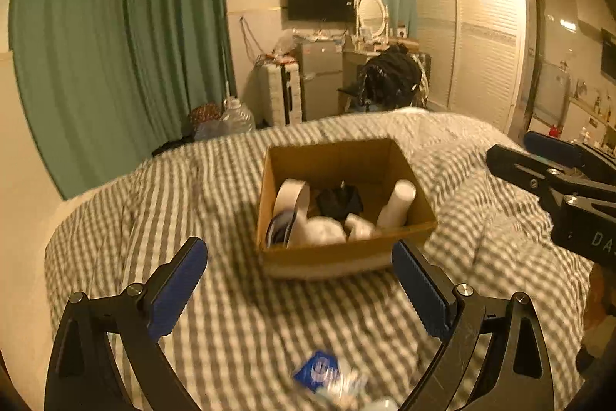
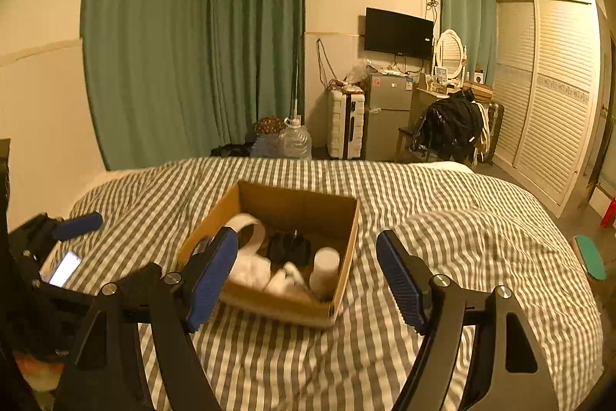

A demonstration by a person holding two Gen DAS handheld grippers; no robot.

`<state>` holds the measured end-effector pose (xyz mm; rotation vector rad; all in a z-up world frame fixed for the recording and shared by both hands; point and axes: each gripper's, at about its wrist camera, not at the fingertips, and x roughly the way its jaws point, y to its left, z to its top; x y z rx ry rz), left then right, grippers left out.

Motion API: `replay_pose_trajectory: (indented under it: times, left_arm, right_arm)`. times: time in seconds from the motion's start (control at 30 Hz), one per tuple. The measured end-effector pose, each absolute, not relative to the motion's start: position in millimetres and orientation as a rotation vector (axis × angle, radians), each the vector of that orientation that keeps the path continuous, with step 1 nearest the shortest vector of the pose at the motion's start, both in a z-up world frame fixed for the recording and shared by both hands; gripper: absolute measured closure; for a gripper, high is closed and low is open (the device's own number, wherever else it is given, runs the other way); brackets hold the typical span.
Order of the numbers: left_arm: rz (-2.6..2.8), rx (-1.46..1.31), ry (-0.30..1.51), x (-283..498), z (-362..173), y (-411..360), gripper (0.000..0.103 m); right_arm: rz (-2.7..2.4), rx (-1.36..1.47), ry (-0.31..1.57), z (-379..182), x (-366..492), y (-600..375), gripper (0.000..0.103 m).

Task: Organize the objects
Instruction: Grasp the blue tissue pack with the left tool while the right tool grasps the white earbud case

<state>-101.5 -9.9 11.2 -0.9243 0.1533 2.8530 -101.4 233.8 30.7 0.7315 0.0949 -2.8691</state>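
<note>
An open cardboard box [image 1: 338, 255] [image 2: 296, 207] sits on the checked bed. Inside it lie a roll of white tape [image 1: 290, 199] [image 2: 250, 232], a black object [image 1: 338, 201] [image 2: 288, 249], an upright white cylinder [image 1: 398, 205] [image 2: 325, 266] and bunched white cloth [image 1: 323, 232] [image 2: 250, 272]. My left gripper [image 1: 300, 280] hangs open in front of the box, nothing between its fingers. My right gripper [image 2: 306, 276] is open too, held above the box's near side and empty. A blurred blue-and-white packet [image 1: 319, 370] lies on the cover below the left gripper.
The grey-checked duvet [image 2: 423, 203] covers the whole bed. A lit screen [image 2: 65, 268] shows beside the left gripper. Beyond the bed stand green curtains [image 2: 192, 45], water bottles [image 2: 294, 141], a white suitcase [image 2: 344, 128], a small fridge [image 2: 389, 114], a chair piled with dark clothes [image 2: 450, 126] and a louvred wardrobe [image 2: 550, 95].
</note>
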Motion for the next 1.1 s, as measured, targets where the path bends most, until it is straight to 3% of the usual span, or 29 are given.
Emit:
replay_pose_trajectory:
  times: [0.4,0.63,1.1]
  left_arm:
    - [2.802,-1.18,0.165,-77.0,-67.4,-37.1,0.004]
    - [2.698,-1.342,0.207,-69.2,-116.5,-38.7,0.004]
    - [2.707,-1.416,0.322,-64.0,-125.4,-53.7,0.004]
  right_arm:
    - [-2.75,0.927,0.195,-37.9,-67.1,205.3,0.029]
    - [-2.579,1.13,0.255,-109.5,-62.3,178.8,0.029]
    - [-2.289,1.28,0.463,-168.8,-43.7,135.9,0.029]
